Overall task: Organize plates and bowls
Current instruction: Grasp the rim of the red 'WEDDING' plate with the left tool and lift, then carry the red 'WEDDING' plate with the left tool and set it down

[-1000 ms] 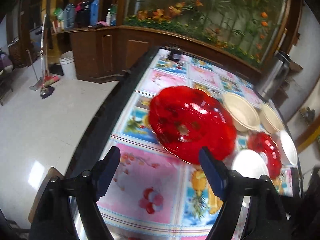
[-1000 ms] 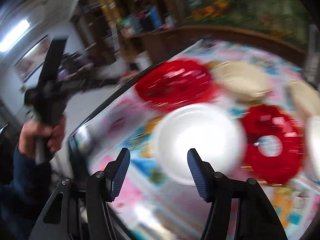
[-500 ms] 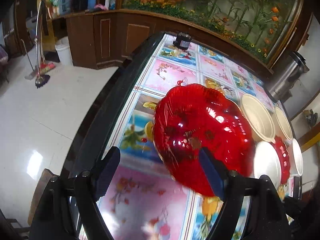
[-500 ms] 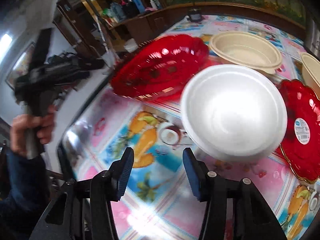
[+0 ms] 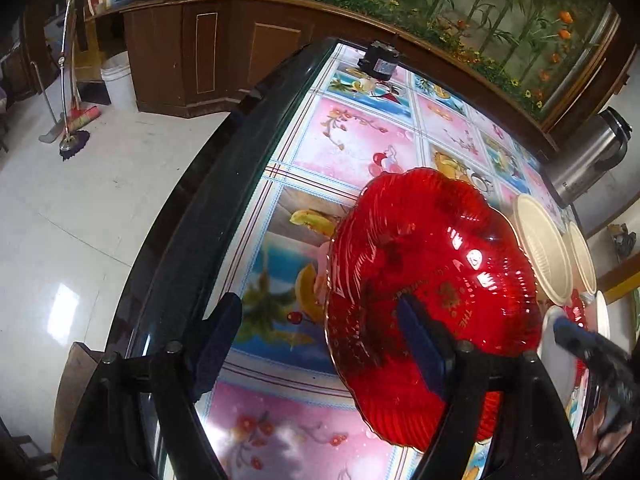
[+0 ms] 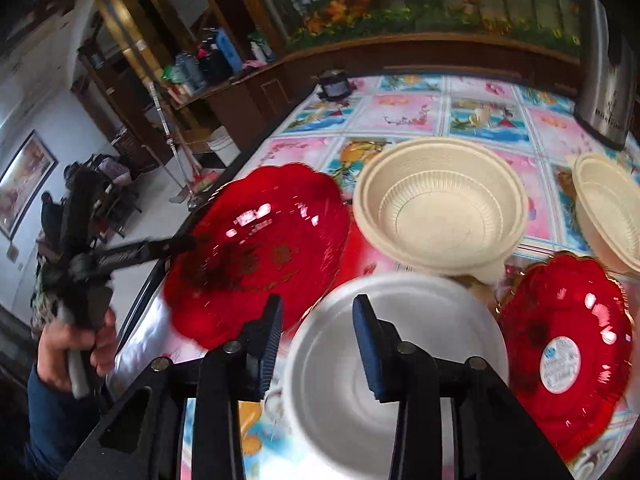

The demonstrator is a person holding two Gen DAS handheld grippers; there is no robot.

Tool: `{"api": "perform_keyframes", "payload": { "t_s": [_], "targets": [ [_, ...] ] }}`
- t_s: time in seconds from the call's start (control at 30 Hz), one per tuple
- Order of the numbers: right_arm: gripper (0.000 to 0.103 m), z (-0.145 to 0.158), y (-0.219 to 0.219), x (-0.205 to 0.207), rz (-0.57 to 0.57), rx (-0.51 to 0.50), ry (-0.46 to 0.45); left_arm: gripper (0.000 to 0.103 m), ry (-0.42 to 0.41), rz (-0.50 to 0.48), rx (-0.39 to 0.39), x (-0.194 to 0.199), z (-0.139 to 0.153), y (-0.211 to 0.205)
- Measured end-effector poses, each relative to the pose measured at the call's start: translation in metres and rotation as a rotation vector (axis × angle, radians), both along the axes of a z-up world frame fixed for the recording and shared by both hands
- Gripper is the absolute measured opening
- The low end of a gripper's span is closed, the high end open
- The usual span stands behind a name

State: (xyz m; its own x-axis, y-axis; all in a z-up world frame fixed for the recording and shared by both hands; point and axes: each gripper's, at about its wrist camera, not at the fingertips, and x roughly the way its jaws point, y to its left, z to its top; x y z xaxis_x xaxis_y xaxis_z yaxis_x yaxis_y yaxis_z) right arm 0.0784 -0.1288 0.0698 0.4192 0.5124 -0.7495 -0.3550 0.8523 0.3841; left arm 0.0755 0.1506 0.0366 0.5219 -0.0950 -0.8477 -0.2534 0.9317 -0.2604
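Observation:
A large red fluted plate lies near the table's left edge. My left gripper straddles its near-left rim: the right finger hangs over the plate and the left finger over the tablecloth. Its jaws are closing and stand well apart from the rim. In the right wrist view a white foam bowl lies close below my right gripper. The bowl's left rim sits between the closing jaws, and the pads do not press on it. Beyond stand two cream bowls and a smaller red plate.
The dark table rim runs along the left, with tiled floor beyond it. A small black device sits at the far end and a steel urn at the far right. A person's hand holds the left gripper.
My left gripper came down and closer, so its right finger now overlaps the big red plate. My right gripper shifted over the white bowl's left rim and its jaws narrowed a lot.

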Motion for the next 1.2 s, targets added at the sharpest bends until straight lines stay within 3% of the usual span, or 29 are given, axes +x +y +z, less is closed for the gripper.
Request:
{"api": "perform_keyframes", "payload": {
  "t_s": [0.03,0.17,0.23,0.27,0.33,0.57,0.73,0.87,0.97,1.03,1.2],
  "targets": [
    [0.025,-0.004,0.002,0.009,-0.009,0.002,0.014,0.062,0.002,-0.002,-0.011,0.002,-0.001,0.001],
    [0.017,-0.014,0.012,0.029,-0.01,-0.049,0.013,0.04,0.039,-0.023,-0.006,0.012,-0.012,-0.003],
    [0.008,-0.022,0.017,0.036,-0.003,-0.042,0.042,0.023,0.049,-0.052,-0.023,0.014,-0.018,-0.009],
    [0.008,-0.024,0.018,0.036,-0.005,-0.045,0.038,0.02,0.047,-0.063,-0.029,0.012,-0.018,-0.011],
    [0.008,-0.022,0.02,0.032,-0.014,-0.034,0.038,0.02,0.044,-0.061,0.019,0.003,-0.016,-0.016],
    [0.009,-0.016,0.021,0.001,0.04,-0.001,0.046,0.022,0.017,-0.044,0.012,-0.058,-0.009,-0.018],
    [0.009,-0.022,0.023,-0.044,0.116,0.031,0.062,0.037,-0.029,-0.012,0.031,-0.114,0.0,-0.026],
    [0.011,-0.027,0.025,-0.068,0.149,0.024,0.049,0.039,-0.047,0.004,0.02,-0.132,-0.001,-0.032],
    [0.013,-0.027,0.016,-0.079,0.147,0.046,0.028,0.045,-0.06,0.005,0.012,-0.142,0.002,-0.037],
    [0.013,-0.022,-0.001,-0.085,0.139,0.082,0.015,0.055,-0.089,0.01,0.035,-0.151,0.01,-0.041],
    [0.013,-0.005,-0.056,-0.095,0.051,0.16,-0.042,0.059,-0.156,0.023,0.069,-0.167,0.035,-0.053]
  ]
}}
